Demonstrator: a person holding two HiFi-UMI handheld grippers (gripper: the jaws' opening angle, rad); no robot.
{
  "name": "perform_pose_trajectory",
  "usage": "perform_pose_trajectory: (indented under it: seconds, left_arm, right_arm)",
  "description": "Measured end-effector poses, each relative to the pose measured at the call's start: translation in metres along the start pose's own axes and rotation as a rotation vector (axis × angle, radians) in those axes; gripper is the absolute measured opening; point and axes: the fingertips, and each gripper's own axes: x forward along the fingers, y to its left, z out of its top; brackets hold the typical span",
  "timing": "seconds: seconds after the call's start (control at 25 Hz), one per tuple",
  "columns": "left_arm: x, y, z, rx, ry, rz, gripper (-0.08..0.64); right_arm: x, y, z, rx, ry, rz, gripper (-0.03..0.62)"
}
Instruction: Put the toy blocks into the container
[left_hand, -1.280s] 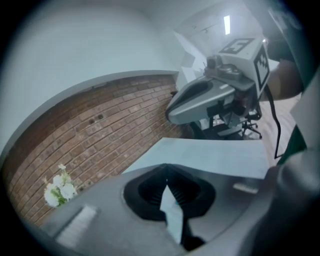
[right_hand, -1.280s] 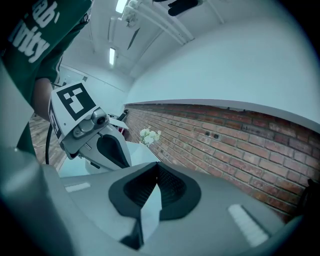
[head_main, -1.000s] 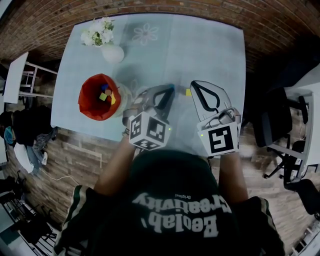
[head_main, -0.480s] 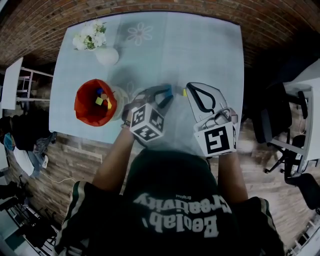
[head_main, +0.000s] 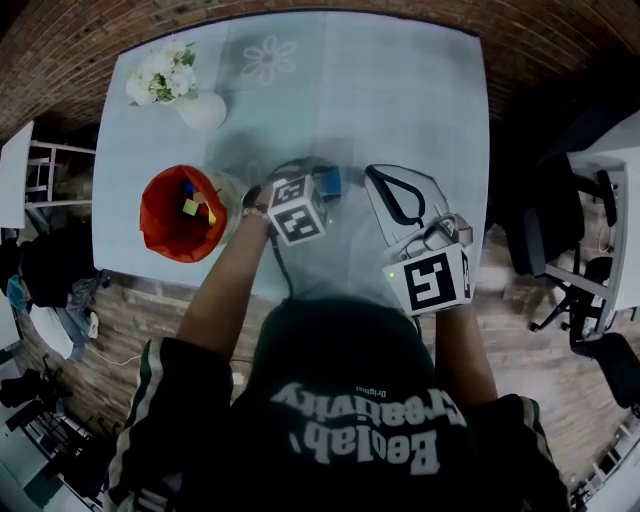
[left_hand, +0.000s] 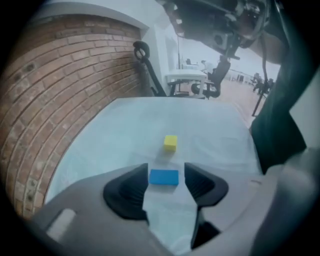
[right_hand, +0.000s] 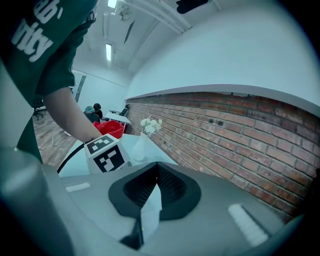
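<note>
A blue block (left_hand: 164, 177) lies flat on the pale tablecloth, right between the tips of my left gripper (left_hand: 165, 169). Its jaws are opening and a thin gap shows on each side of the block. Just beyond it rests a small yellow block (left_hand: 170, 142). In the head view the blue block (head_main: 331, 182) peeks out past the left gripper's marker cube (head_main: 297, 208). The red container (head_main: 183, 213), with several coloured blocks inside, stands to the left. My right gripper (head_main: 372, 172) hovers to the right of the blue block, jaws shut and empty (right_hand: 156, 166).
A white vase of flowers (head_main: 200, 108) stands at the table's far left corner, behind the container. The table's near edge (head_main: 330, 290) runs just under my arms. Office chairs (head_main: 560, 250) and a desk stand off to the right.
My left gripper has reached forward over the table to the blue block and its jaws have spread from shut to wide. The right gripper has stayed about where it was.
</note>
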Motion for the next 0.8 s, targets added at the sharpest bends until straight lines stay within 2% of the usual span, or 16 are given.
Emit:
perform_pose_trajectory:
  seconds: [0.24, 0.56, 0.8]
  left_arm:
    - [0.030, 0.003, -0.021, 0.057, 0.115, -0.074, 0.261]
    - [0.057, 0.003, -0.037, 0.096, 0.203, -0.146, 0.276]
    - [0.064, 0.003, -0.039, 0.073, 0.205, -0.194, 0.279]
  right_arm:
    - [0.003, -0.002, -0.011, 0.023, 0.020, -0.003, 0.006]
    - [0.000, -0.011, -0.031, 0.046, 0.056, -0.020, 0.006]
    - [-0.004, -0.019, -0.037, 0.057, 0.064, -0.030, 0.006]
